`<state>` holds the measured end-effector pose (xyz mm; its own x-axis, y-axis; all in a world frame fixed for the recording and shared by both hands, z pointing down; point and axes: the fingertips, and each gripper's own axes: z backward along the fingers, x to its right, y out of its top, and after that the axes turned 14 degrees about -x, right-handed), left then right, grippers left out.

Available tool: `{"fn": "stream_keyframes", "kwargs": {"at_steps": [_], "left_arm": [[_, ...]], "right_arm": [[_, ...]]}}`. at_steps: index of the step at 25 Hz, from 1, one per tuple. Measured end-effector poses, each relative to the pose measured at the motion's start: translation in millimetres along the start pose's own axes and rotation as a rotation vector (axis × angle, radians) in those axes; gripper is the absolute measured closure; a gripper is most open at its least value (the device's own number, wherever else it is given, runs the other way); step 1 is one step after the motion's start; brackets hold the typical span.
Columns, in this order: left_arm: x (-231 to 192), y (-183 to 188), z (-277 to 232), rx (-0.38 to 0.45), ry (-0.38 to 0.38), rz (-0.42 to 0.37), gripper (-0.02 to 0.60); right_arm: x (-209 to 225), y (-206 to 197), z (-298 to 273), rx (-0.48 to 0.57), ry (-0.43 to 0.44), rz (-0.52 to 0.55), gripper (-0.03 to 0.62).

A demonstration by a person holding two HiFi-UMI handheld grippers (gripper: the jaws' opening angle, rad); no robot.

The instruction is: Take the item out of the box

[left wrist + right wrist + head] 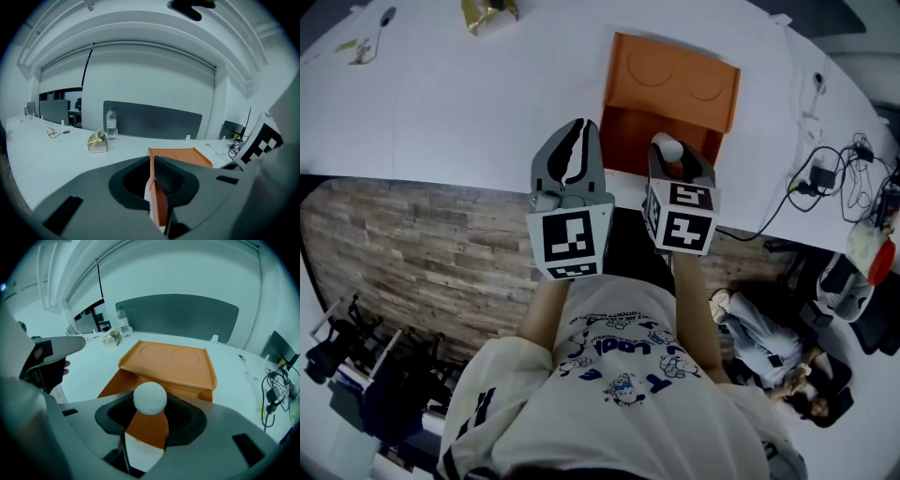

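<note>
The right gripper (pixel 151 404) pinches the white ball (pixel 150 397) between its fingers, just above the open orange box (pixel 675 84) at the desk's (pixel 469 103) near edge. The left gripper's (pixel 151 163) fingers clamp the box's side wall.

Both arms are out ahead of the torso, forearms side by side: left forearm (pixel 546 307), right forearm (pixel 696 314). I read the two grippers as close together, not touching.

- The left gripper (pixel 582 129) has its jaws drawn almost together, pads clamped on a thin orange box wall (pixel 158 201) standing edge-on between them. It points forward, tipped only slightly down.
- The right gripper (pixel 670 155) is pitched more steeply down. Its jaws stand fairly wide, tips pressing either side of a white ball (pixel 150 398).
- The marker cubes face up toward the head camera: left cube (pixel 572 242), right cube (pixel 682 221).
- In the right gripper view I catch the left gripper's flank at the far left.
</note>
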<state>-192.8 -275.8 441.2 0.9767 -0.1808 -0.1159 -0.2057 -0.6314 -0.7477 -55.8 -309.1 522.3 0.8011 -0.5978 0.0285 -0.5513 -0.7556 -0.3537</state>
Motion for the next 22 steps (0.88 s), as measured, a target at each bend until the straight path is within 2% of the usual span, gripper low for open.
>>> {"fn": "stream_keyframes", "kwargs": {"at_steps": [22], "left_arm": [[37, 37, 29, 0.096, -0.051, -0.076, 0.543]], "right_arm": [[24, 8, 53, 0.111, -0.033, -0.062, 0.396]]}}
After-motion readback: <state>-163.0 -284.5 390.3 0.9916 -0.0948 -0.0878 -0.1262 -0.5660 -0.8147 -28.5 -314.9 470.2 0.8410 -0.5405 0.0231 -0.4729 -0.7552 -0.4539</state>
